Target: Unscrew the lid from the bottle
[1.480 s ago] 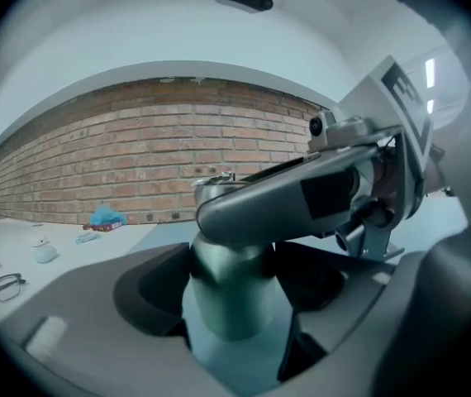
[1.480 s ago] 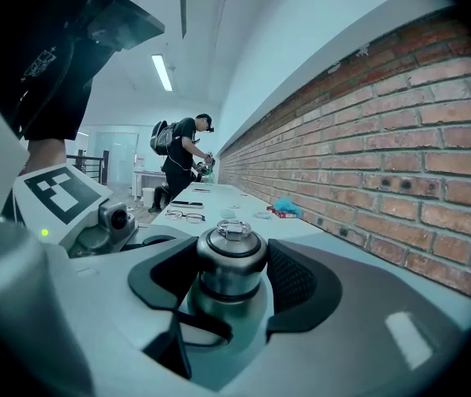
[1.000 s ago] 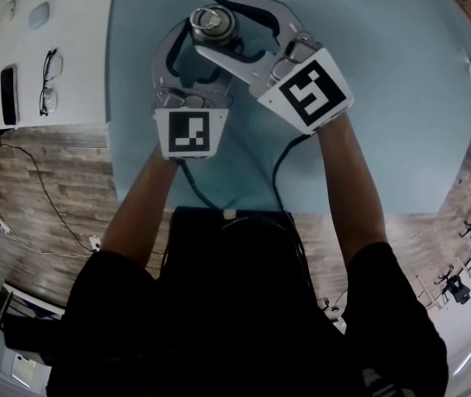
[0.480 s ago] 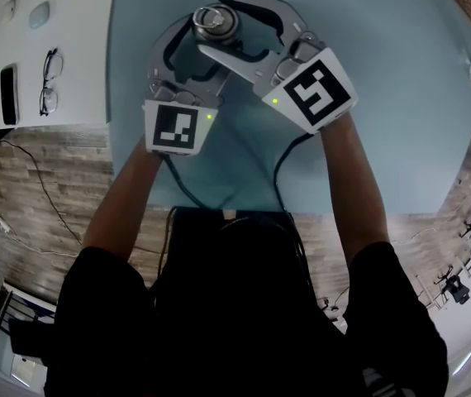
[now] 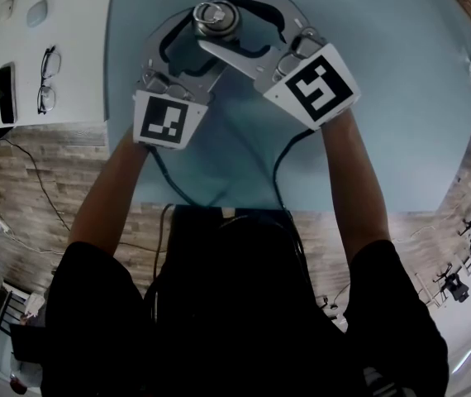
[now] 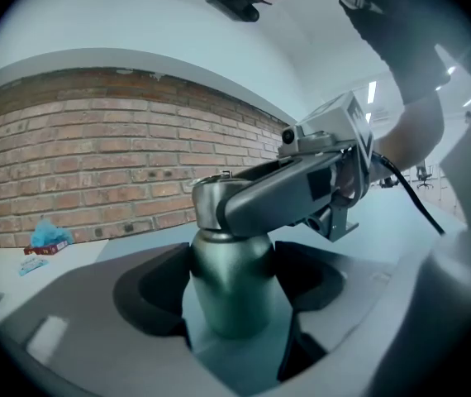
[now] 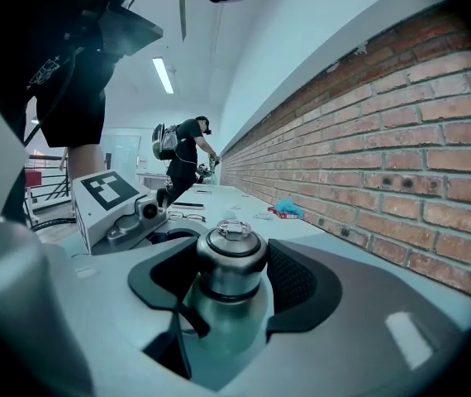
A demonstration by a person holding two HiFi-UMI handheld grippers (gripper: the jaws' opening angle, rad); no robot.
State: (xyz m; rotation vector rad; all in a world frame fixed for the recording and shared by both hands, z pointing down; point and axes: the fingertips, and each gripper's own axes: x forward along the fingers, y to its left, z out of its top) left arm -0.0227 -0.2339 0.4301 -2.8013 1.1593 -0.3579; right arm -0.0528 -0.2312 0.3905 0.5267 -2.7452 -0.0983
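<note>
Left tool [image 6: 234, 325], clamping the bottle [image 6: 229, 271], swings toward the surface's [image 5: 384, 98] left edge; right tool [image 7: 234, 288] pinches the lid [image 5: 216, 19], so unscrewing looks underway.

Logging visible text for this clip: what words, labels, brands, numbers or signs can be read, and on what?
None readable.
Left marker cube, right marker cube: square patterns, no letters.
Clothing print: too blurred.
Red packet by the brick wall: too small.

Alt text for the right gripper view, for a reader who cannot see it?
The right gripper is closed on the ringed lid of a metal bottle standing on a pale table. A brick wall runs along the right; a person stands far behind.
</note>
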